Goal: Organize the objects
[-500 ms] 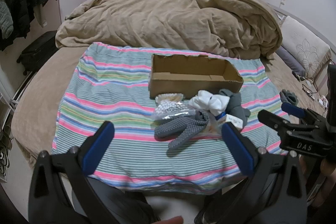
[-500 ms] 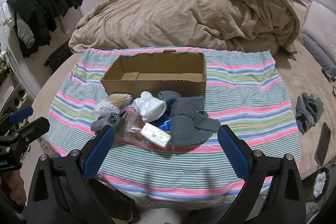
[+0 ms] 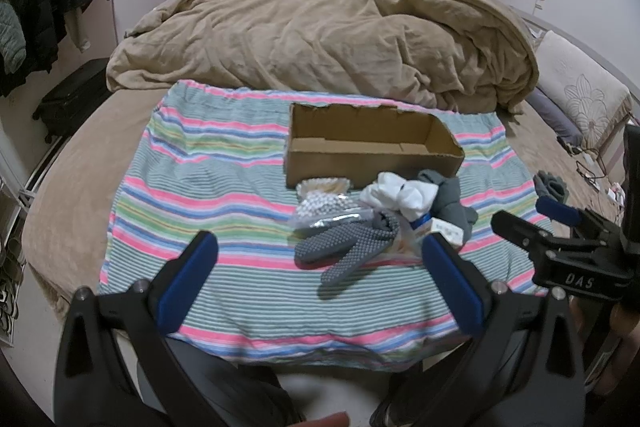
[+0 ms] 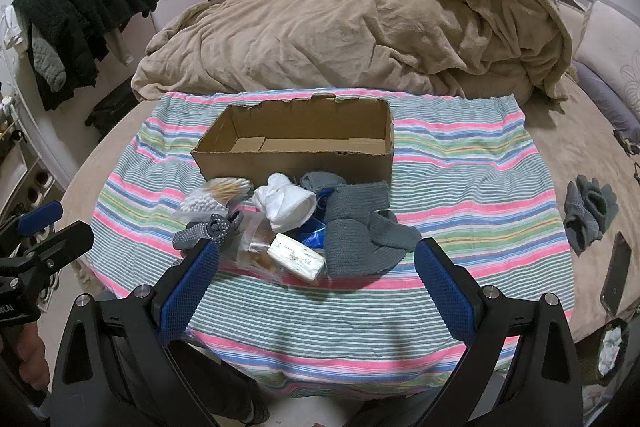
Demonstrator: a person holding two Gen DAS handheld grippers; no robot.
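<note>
An empty open cardboard box [image 3: 372,151] [image 4: 296,143] sits on a striped cloth [image 3: 208,187] [image 4: 460,171] on the bed. In front of it lies a pile: a grey dotted sock [image 3: 348,247] [image 4: 208,231], a bag of white beads [image 3: 324,207] [image 4: 200,205], cotton swabs [image 4: 230,187], a white cloth [image 3: 400,193] [image 4: 286,205], grey knit pieces [image 4: 360,231] [image 3: 452,199] and a white packet [image 4: 296,257]. My left gripper [image 3: 316,267] and right gripper [image 4: 316,271] are both open and empty, held short of the pile.
A rumpled tan duvet [image 3: 320,43] fills the bed behind the cloth. Grey gloves [image 4: 588,211] and a phone [image 4: 614,279] lie to the right on the bed. Dark clothes [image 4: 80,11] hang at the left. A pillow [image 3: 580,95] is at the right.
Both grippers have edged slightly forward toward the pile. Nothing on the cloth has moved.
</note>
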